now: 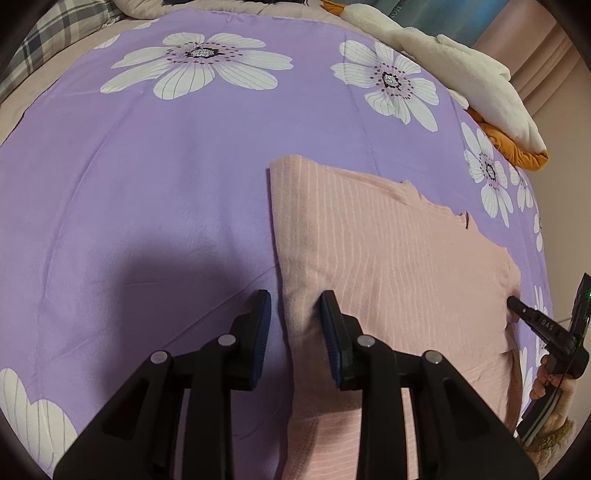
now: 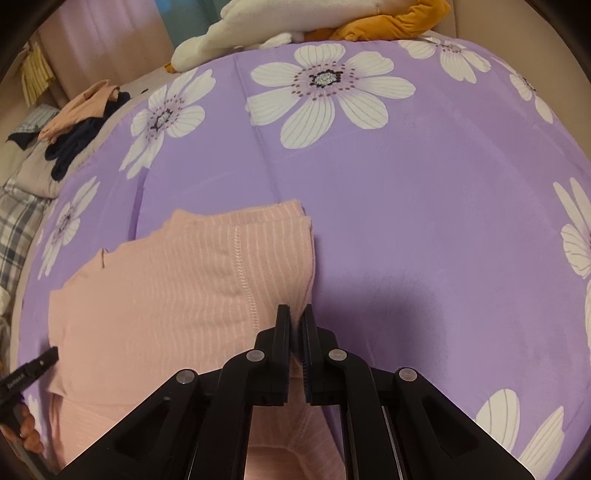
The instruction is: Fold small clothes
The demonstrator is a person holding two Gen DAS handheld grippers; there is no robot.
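Your left gripper (image 1: 293, 314) sat nearest the lens, its jaws part-open and straddling one long side edge of the garment (image 1: 388, 266): one pad rested on the pink cloth, the other hung over the bedspread (image 1: 147, 184) just off that edge. Nothing looked pinched between them, so I judged this as a gap set to take the edge, not a grip. Your right gripper (image 2: 295, 325) was at the opposite side edge of the garment, jaws narrowed almost together, with a sliver of pink cloth seemingly caught between the pads; I read that as a hold on the corner, though the fold of fabric there was thin and partly hidden. In the left view its black tip (image 1: 517, 306) touched the garment's far side, and your hand (image 1: 543, 380) showed behind it. The garment itself lay flat on the bedspread, ribbed, already doubled on itself, with a stepped edge along the side farthest from you where layers did not quite meet. Having a gripper at each side edge suggested you meant to lift both corners together and carry them over for another fold; a matched grip on both sides would keep the layers from skewing. Beyond the garment, at the bedspread's far rim, lay white and orange bedding (image 2: 295, 26), and off to one side a small heap of clothes (image 2: 81, 110), well apart and probably waiting their turn.
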